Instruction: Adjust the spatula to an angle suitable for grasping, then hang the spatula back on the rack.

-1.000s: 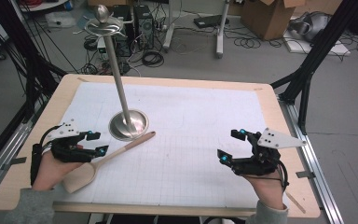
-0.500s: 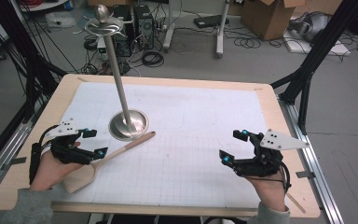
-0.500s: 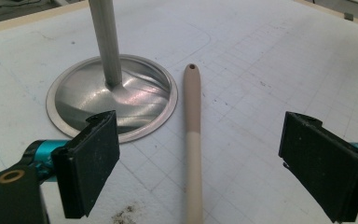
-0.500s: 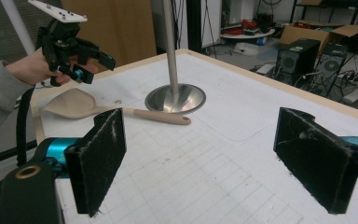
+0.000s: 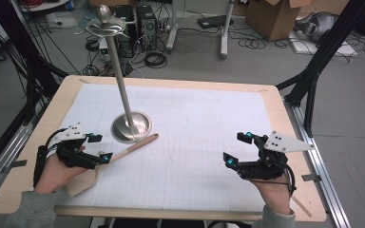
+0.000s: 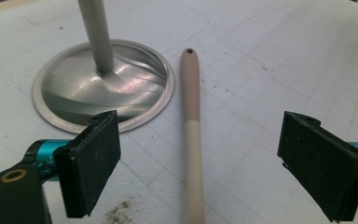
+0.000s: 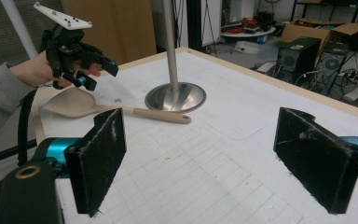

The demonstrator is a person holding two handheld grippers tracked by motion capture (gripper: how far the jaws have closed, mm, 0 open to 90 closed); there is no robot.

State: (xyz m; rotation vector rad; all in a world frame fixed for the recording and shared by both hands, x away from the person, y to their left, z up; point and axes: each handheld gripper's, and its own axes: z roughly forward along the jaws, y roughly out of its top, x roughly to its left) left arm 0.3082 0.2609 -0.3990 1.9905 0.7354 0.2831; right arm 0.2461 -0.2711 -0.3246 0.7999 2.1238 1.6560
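Note:
A beige spatula lies on the white grid mat, its handle pointing at the round base of a metal stand. Its blade rests near the front left edge. My left gripper is open just above the handle, which lies between the jaws untouched. Over the front right of the mat my right gripper is open and holds nothing. In the right gripper view I face the stand, the spatula and the left gripper.
The stand's tall pole rises to a ringed dish with a knob. The wooden table rim frames the mat. A thin wooden stick lies at the front right corner. Black frame posts, cables and boxes stand beyond the table.
Almost nothing: both grippers stay open. The left one has sunk very slightly toward the spatula handle.

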